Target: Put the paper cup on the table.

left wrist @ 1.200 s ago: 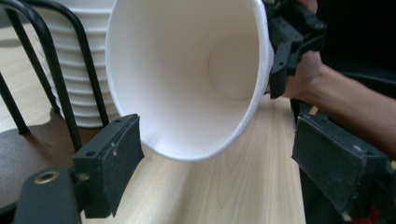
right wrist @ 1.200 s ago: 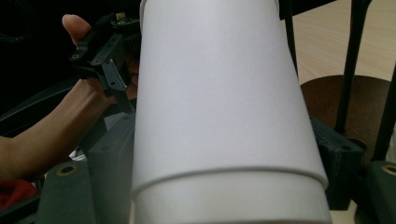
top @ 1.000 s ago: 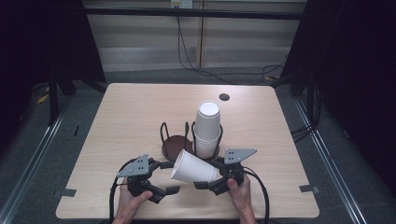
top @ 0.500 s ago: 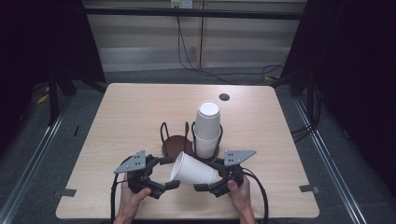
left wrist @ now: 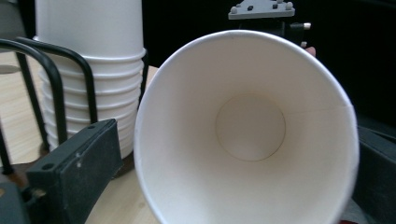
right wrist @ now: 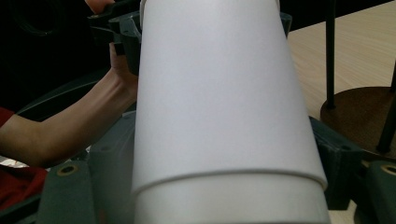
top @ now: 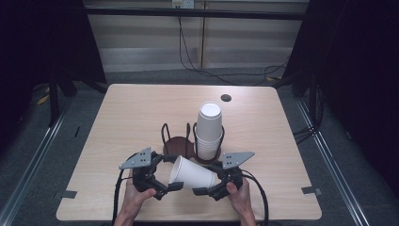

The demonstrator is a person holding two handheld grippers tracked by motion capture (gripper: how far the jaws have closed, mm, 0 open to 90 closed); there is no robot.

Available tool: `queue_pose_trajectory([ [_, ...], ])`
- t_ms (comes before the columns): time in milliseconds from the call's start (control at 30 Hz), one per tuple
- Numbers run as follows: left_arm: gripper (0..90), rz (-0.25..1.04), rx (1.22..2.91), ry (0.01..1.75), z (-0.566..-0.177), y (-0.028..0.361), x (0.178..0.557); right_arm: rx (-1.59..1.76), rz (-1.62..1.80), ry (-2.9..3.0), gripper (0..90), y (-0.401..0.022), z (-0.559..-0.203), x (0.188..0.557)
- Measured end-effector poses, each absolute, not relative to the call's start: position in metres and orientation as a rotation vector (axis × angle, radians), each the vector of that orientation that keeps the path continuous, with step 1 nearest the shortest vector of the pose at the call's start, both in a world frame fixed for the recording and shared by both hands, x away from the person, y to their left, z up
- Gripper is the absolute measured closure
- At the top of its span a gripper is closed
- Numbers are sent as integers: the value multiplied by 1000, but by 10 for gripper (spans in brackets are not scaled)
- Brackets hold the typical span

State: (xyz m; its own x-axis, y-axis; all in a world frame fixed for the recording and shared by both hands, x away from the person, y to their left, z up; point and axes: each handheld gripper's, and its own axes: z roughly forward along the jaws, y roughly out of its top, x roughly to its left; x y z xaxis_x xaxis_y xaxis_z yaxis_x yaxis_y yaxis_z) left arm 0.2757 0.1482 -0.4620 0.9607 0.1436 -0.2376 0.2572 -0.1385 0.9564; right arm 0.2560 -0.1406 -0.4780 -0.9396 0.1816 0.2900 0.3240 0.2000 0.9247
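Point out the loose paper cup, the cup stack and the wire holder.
loose paper cup [top: 192, 172], high view, its side wall
cup stack [top: 209, 129], high view, top cup's side
wire holder [top: 178, 145], high view, brown base

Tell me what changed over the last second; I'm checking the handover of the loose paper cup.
The left gripper has just opened its jaws, letting go of the rim end of the paper cup, which lies sideways between the hands. The right gripper keeps hold of the cup's base end, and the cup has barely shifted. The cup stack and black wire holder stayed put.
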Motion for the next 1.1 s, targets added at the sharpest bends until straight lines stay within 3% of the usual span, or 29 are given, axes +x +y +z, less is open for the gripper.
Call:
queue_pose_trajectory([
  [467,67,-172,1734,282,-465,142,279,-484,-1833,-2366,233,-137,-479,256],
  [800,61,-162,1749,307,-466,138,279,-496,-1824,-2376,227,-137,-481,257],
  [1100,142,-176,1759,285,-460,138,277,-499,-1826,-2410,200,-139,-482,254],
])
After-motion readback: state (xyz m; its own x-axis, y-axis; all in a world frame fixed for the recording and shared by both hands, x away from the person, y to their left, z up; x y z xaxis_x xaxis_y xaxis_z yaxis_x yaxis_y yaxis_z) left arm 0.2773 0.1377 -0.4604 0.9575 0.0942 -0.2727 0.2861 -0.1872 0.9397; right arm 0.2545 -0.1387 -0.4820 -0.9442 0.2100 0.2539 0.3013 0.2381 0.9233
